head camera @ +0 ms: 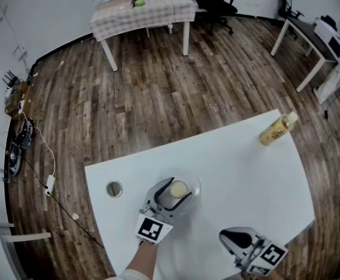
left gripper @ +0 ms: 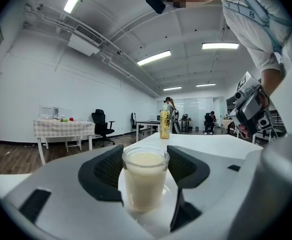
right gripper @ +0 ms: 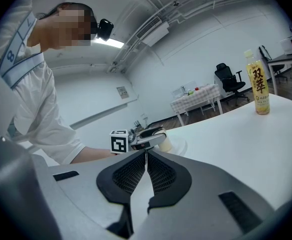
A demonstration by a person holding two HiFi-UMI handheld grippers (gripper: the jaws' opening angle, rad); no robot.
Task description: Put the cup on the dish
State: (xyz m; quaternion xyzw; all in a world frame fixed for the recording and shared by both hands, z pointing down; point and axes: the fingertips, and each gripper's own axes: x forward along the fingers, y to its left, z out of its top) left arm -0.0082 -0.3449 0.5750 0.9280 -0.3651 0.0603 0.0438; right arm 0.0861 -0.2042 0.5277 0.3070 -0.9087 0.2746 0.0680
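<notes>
A clear cup (head camera: 178, 189) of pale milky drink stands upright on a round glass dish (head camera: 195, 186) near the middle of the white table (head camera: 245, 179). My left gripper (head camera: 179, 190) has its pads against both sides of the cup (left gripper: 144, 181), and the dish (left gripper: 172, 186) shows white beneath it. My right gripper (head camera: 231, 238) sits shut and empty near the table's front edge, to the right of the dish. In the right gripper view its jaws (right gripper: 146, 156) meet, and they point toward the left gripper (right gripper: 148, 136) and the dish (right gripper: 181, 145).
A yellow drink bottle (head camera: 276, 130) lies near the table's far right corner. A round cable hole (head camera: 114, 188) sits left of the dish. Across the wooden floor stand a checkered table (head camera: 143, 7), a black office chair (head camera: 216, 2) and desks at the right.
</notes>
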